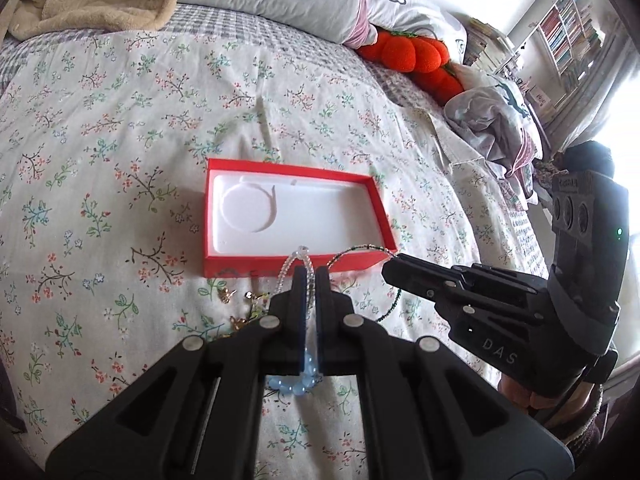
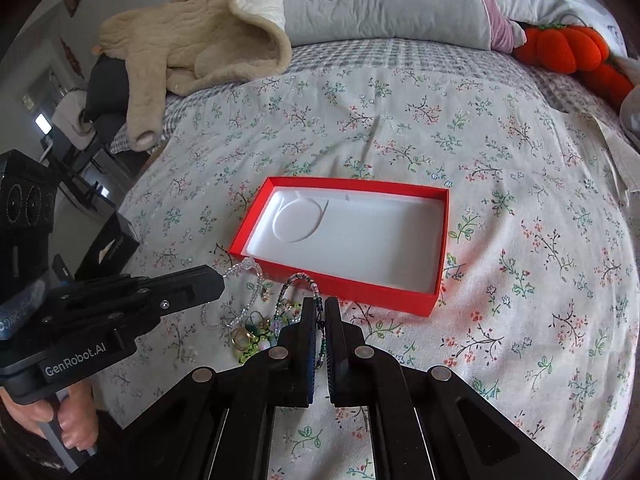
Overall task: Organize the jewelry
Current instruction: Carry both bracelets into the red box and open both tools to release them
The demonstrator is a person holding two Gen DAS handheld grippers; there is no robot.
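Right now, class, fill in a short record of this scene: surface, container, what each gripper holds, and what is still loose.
surface: floral bedspread
container: red box with white insert, nothing in it, lid off
left gripper: shut on the clear and blue bead string
right gripper: shut on the dark green bead strand
still loose: small jewelry pile on the bedspread, near side of the box
background: pillow, orange plush

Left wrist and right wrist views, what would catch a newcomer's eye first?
The red box with its bare white tray sits open mid-bed on the floral sheet. Each gripper is shut on a beaded strand: left gripper on the clear one, right gripper on the dark green one.
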